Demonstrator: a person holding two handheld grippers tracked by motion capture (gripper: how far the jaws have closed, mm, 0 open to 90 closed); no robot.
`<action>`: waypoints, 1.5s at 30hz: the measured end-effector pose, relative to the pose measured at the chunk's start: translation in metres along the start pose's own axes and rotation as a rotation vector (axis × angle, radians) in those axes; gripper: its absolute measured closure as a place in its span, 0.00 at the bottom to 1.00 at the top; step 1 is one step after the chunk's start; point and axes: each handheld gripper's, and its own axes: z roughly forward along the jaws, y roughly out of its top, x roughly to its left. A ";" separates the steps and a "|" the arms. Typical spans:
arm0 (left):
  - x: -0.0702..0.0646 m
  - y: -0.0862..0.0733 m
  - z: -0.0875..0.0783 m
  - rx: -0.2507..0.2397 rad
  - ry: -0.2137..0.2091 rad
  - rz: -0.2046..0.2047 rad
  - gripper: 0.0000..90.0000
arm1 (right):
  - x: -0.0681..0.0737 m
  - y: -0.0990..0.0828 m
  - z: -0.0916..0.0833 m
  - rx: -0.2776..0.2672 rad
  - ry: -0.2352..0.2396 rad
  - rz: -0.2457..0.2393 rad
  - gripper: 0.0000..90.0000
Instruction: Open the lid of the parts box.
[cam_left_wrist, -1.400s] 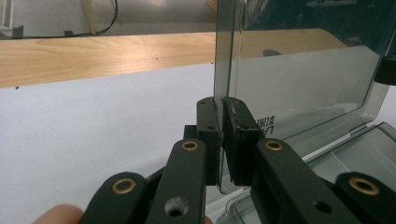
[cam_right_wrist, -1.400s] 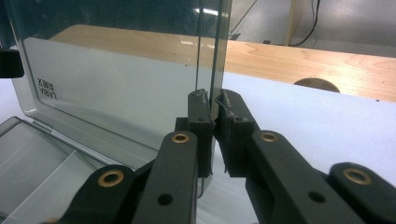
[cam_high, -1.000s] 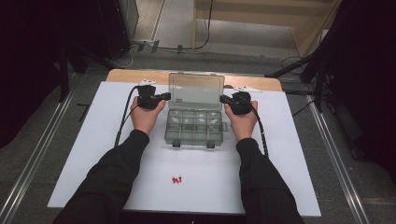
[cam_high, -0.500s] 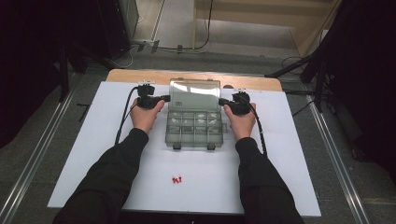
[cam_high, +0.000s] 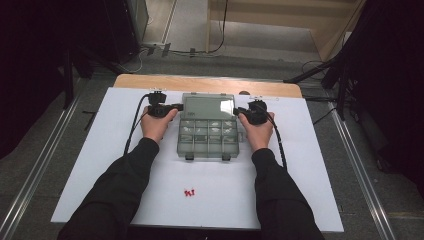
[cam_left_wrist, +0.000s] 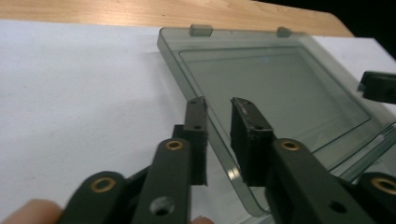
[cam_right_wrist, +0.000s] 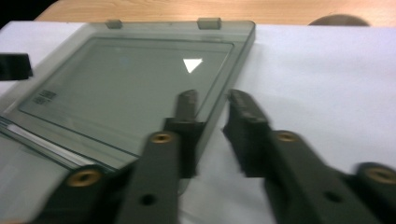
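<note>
Left claw (cam_left_wrist: 218, 105): parted, just been opening, pads off. Straddling the left rim of the lid (cam_left_wrist: 280, 93), one jaw over the panel, the other outside it; rim in the gap, not clamped.

Right claw (cam_right_wrist: 212, 100): mirror case. Parted, just been opening, straddling the lid's right rim, no pad pressure visible.

Key relation: lid between the two claws, each rim running lengthwise through a jaw gap. Long axis of the lid across, from claw to claw; rims along the jaw direction. Both hands about equally near, one per short side. Probably a straight pull-back along each rim to clear; any sideways drift likely to snag a jaw on the rim and drag the lid.

Lid: folded fully back, lying flat or close to it, inner face up. Smoke-grey clear plastic, thin, rigid-looking, rounded corners, raised lip around a recessed panel, glossy with a bright glare patch. Two small tabs (cam_left_wrist: 201, 30) on the far edge.

Box base (cam_high: 207, 140): joined at the lid's near edge, same grey plastic, split into small compartments with pale contents, too small to identify. Two catches on the side away from the lid.

White sheet (cam_high: 100, 150): under the lid, matte, smooth, low grip by the look of it, so expect easy sliding.

Worktop (cam_high: 200, 82): bare wood strip just beyond the lid's far edge.

Red bits (cam_high: 189, 192): tiny, on the sheet, well apart from the lid, past the base on the person's side.
</note>
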 end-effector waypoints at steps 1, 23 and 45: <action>-0.001 0.001 -0.002 0.002 0.000 0.010 0.78 | 0.000 -0.001 -0.001 -0.011 0.010 -0.008 0.65; -0.043 -0.013 -0.051 0.076 -0.159 0.224 0.00 | 0.014 -0.034 -0.068 -0.136 -0.035 -0.153 0.00; -0.073 -0.041 -0.093 0.141 -0.169 0.340 0.00 | 0.011 -0.092 -0.144 -0.187 -0.064 -0.203 0.00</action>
